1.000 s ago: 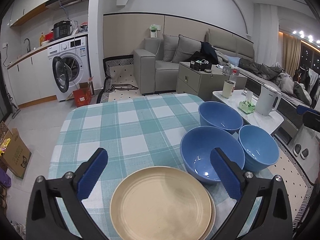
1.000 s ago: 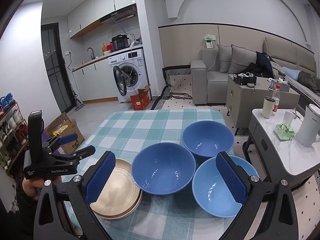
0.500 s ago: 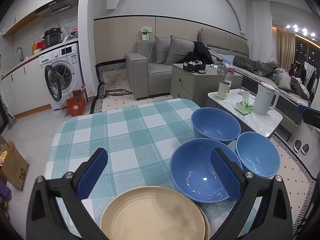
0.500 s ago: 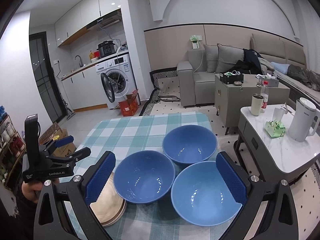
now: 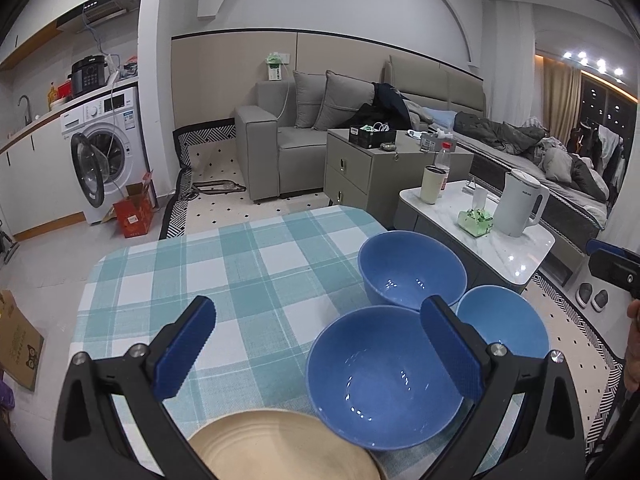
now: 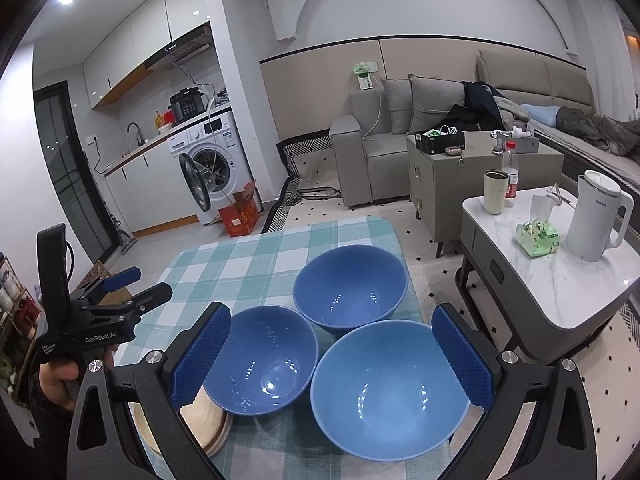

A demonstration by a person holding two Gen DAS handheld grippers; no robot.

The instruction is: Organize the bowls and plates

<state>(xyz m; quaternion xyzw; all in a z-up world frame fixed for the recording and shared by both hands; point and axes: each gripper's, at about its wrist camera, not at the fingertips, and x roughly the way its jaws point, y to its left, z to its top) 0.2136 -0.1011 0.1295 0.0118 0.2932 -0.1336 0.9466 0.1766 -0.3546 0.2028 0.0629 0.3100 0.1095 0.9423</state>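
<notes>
A worktop (image 5: 240, 264) covered in a teal and white checked cloth is carrying all the dishes, grouped toward its near right side. The far and left parts of the cloth are lying bare, and the right edge is running just beside a white side table (image 6: 560, 280) holding a white kettle (image 6: 596, 220).

Three blue bowls are sitting upright and crowded rim to rim. The darker far bowl (image 6: 350, 288) is standing near the right edge. The darker middle bowl (image 6: 260, 364) is sitting nearer and to the left, and the paler bowl (image 6: 388, 392) is sitting nearest the right edge.

A stack of beige plates (image 6: 208, 424) is lying at the near edge, just left of the middle bowl, whose rim is overlapping it; I cannot tell whether they are touching.

The left tool (image 5: 316, 356) is hovering above the plates, its blue pads spread wide and holding nothing. The right tool (image 6: 330, 360) is hanging above the middle and paler bowls, also spread wide and empty. In the right wrist view, the person's left hand (image 6: 60, 376) is gripping the left tool's handle at the worktop's left side.
</notes>
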